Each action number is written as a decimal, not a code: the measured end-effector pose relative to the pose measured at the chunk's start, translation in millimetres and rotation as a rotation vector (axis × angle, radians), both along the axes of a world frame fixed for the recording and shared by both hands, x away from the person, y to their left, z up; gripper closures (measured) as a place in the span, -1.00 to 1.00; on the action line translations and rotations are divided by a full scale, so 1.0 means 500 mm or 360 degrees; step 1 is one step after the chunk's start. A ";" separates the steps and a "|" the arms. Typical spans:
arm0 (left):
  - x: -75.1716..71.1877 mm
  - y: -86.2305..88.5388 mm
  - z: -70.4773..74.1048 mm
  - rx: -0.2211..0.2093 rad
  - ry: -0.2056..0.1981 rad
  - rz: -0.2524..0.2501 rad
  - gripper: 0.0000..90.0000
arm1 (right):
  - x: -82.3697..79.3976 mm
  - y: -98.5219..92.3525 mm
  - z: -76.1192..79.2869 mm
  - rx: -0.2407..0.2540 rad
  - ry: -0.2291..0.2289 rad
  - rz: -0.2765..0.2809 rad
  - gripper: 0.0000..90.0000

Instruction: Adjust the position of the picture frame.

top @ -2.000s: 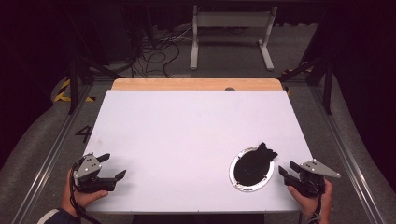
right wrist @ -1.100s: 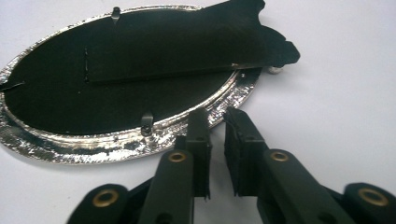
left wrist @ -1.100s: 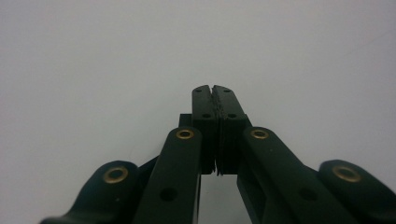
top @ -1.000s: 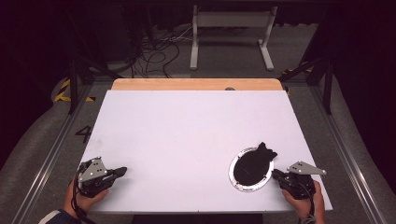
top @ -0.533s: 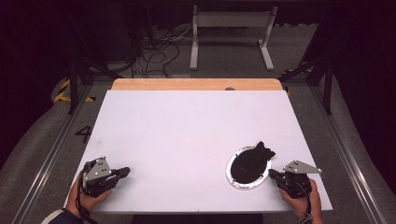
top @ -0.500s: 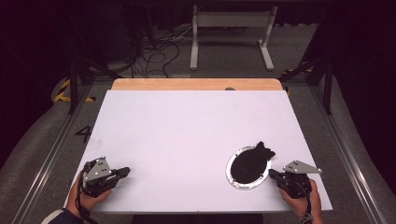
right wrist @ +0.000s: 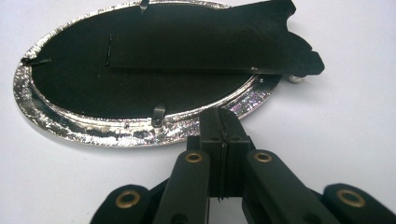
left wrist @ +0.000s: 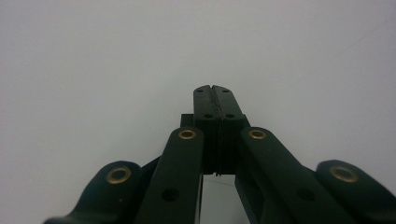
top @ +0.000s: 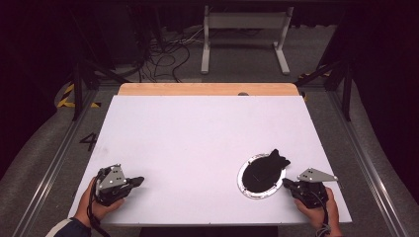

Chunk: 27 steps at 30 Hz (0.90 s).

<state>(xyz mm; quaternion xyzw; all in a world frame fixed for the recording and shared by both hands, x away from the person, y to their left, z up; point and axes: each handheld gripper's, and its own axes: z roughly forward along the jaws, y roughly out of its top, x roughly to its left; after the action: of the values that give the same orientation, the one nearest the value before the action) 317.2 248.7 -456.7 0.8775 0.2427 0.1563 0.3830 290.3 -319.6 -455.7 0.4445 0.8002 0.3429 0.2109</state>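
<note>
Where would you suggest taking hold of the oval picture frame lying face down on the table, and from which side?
Probably by the silver rim of the oval picture frame, from the near side where the right tongs sit. It lies flat, back up; its black stand flap overhangs the far edge.

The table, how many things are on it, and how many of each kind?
Oval silver frame, lying face down with its black back and stand up: 1
Gripper, the left gripper and the right gripper, both with jaws shut: 2
Total: 3
</note>
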 end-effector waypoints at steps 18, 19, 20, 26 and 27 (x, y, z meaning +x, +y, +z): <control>-0.006 -0.014 -0.006 -0.0026 0.0041 -0.0030 0.99 | 0.009 -0.008 0.008 0.0035 -0.0002 0.0015 0.98; -0.007 -0.021 -0.004 -0.0021 0.0039 -0.0050 0.99 | 0.013 -0.012 0.015 0.0037 -0.0026 -0.0003 0.98; -0.007 -0.028 -0.003 -0.0027 0.0037 -0.0071 0.99 | 0.019 -0.018 0.024 0.0043 -0.0054 -0.0024 0.98; -0.008 -0.077 0.003 -0.0095 0.0084 -0.0179 1.00 | 0.085 -0.046 0.044 0.0020 -0.0155 -0.0147 0.96; -0.010 -0.088 0.003 -0.0083 0.0090 -0.0201 1.00 | 0.094 -0.047 0.043 0.0004 -0.0156 -0.0153 0.96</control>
<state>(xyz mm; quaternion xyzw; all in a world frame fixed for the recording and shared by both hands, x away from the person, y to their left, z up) 312.4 204.8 -455.1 0.8849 0.2014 0.1006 0.4078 337.5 -343.0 -434.2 0.4653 0.7663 0.3547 0.2655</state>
